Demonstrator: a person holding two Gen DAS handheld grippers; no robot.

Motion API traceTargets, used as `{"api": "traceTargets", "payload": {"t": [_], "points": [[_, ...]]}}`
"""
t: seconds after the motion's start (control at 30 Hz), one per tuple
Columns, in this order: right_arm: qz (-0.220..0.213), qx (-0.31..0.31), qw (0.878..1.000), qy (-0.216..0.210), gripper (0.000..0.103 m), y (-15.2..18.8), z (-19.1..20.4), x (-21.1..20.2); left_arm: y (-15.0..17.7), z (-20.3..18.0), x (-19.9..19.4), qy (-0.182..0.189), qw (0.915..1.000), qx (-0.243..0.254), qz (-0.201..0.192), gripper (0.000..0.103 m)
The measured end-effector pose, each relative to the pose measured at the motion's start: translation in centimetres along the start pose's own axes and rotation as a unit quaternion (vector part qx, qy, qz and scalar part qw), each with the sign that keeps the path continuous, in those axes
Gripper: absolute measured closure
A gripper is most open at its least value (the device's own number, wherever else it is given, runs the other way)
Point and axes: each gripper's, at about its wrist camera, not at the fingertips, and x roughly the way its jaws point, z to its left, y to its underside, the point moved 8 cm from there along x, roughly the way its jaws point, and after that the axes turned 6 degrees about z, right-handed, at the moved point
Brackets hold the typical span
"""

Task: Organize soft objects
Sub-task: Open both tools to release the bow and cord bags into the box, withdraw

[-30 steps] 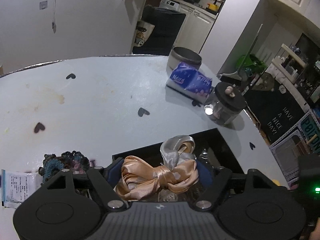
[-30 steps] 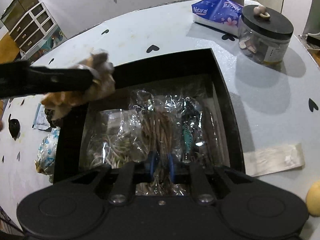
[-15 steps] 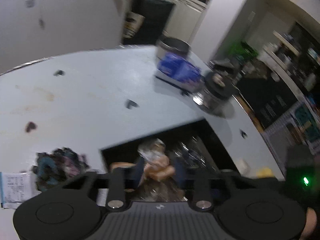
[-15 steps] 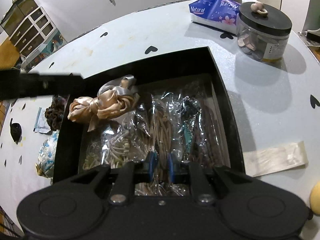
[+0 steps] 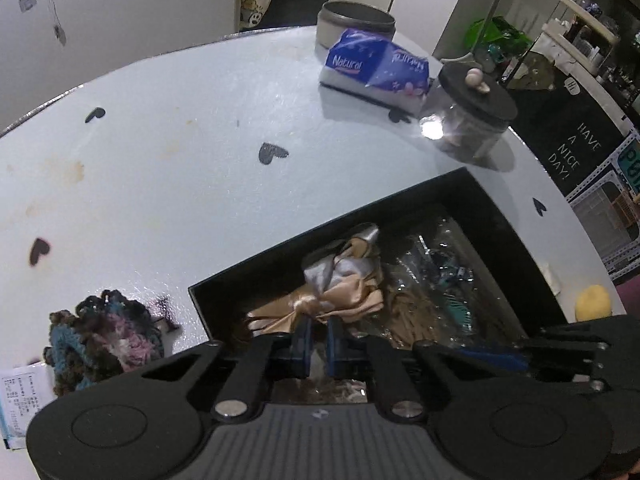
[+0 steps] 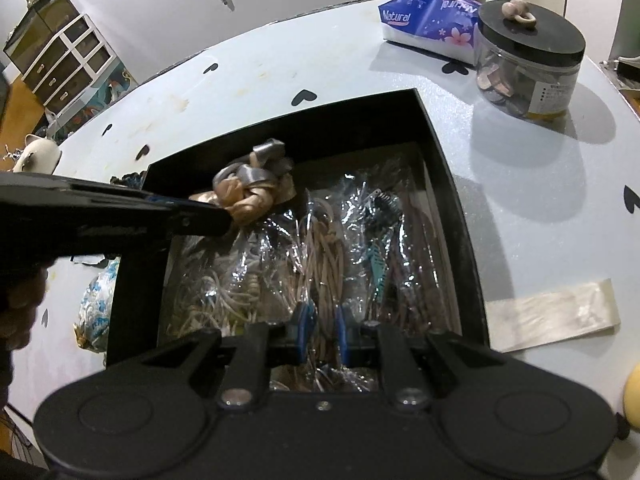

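Lowered since a second ago, my left hand-held gripper (image 5: 316, 338) pinches the satin bow (image 5: 320, 300) inside the black box (image 6: 448, 184). My right hand-held gripper (image 6: 320, 332) hovers nearly closed, empty. Releasing carelessly, I risk slippery satin snagging the fingertips.

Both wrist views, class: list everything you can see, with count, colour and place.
satin bow: one, peach and silver, over the box's left end, pinched by the left tool
box: one, black, table centre
plastic packets: several, clear, inside the box
crochet scrunchie: one, multicoloured, left of the box
tissue pack: one, purple, far side
jar: one, clear with black lid, beside the tissues
tin: one, grey, behind the tissues
table: one, pale blue with black hearts
left tool: one, black
right tool: one, black, nearly closed, holding nothing
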Motion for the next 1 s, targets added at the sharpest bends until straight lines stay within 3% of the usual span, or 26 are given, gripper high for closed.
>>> {"api": "traceTargets", "payload": {"t": [0.27,0.43,0.8,0.9,1.0], "points": [[0.001,0.001,1.000,0.006,0.086,-0.1,0.1,-0.2,-0.3,-0.1,0.3,-0.010,0.9999,0.010,-0.004,0.096],[-0.027,-0.004,1.000,0.007,0.086,-0.8,0.4,-2.8,0.0,-0.7,-1.0,0.004,0.9999,0.002,-0.016,0.072],[-0.076,0.003,0.997,0.013,0.083,-0.6,0.0,-7.5,0.8,-1.6,-6.3,0.017,0.9964,-0.028,-0.078,0.055],[-0.071,-0.005,0.997,0.019,0.083,0.0,0.0,-7.8,1.7,-1.5,-7.2,0.018,0.9952,-0.041,-0.087,0.055],[-0.035,-0.018,0.999,0.019,0.084,0.5,0.3,-6.2,2.7,-1.4,-7.9,0.019,0.9940,-0.053,-0.093,0.054]]}}
